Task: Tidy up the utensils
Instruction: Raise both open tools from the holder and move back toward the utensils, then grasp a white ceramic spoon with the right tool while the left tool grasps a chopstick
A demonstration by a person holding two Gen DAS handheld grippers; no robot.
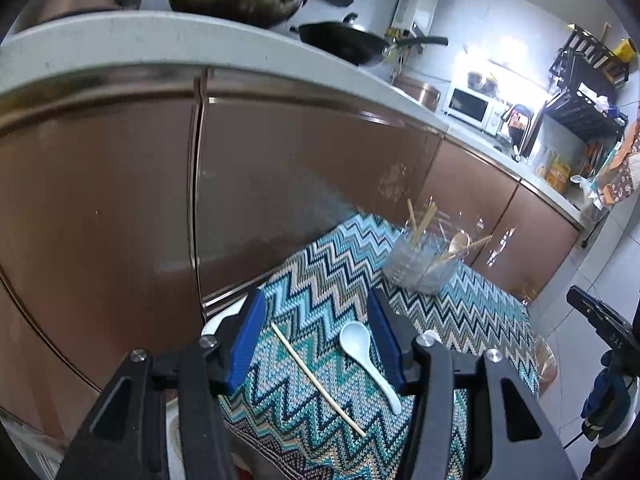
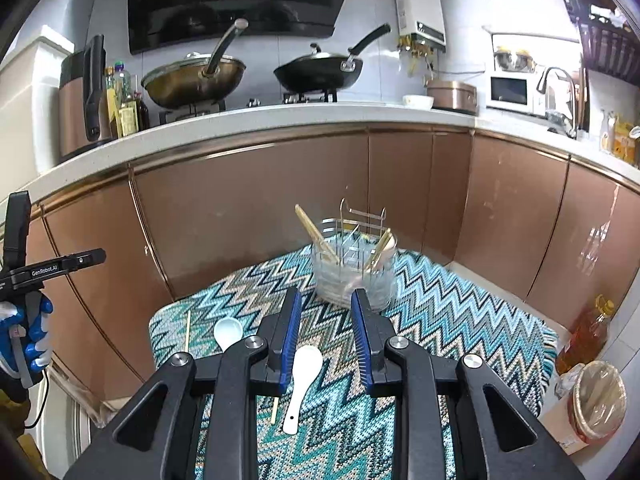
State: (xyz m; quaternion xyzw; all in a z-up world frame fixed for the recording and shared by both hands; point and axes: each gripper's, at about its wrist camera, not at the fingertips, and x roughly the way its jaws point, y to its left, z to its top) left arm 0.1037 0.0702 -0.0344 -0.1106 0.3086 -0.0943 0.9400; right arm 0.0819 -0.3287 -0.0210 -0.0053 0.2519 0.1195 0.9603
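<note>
A zigzag-patterned cloth (image 1: pixel 320 280) covers a small table. In the left wrist view a chopstick (image 1: pixel 316 376) and a white spoon (image 1: pixel 368 356) lie on it, framed by my open left gripper (image 1: pixel 316 300), which hovers above them without touching. In the right wrist view my right gripper (image 2: pixel 326 296) is open over another white spoon (image 2: pixel 302 384) lying flat on the cloth; its pads are clear of it. The first spoon (image 2: pixel 228 330) and a chopstick (image 2: pixel 187 332) lie to the left. A clear utensil holder (image 2: pixel 354 268) at the far edge holds chopsticks and a spoon.
Brown cabinet doors (image 2: pixel 248 216) stand close behind the table, under a counter with two woks (image 2: pixel 320 70). An oil bottle (image 2: pixel 588 332) and a lined bin (image 2: pixel 598 400) sit on the floor to the right. A gloved hand (image 2: pixel 32 332) holds the left gripper.
</note>
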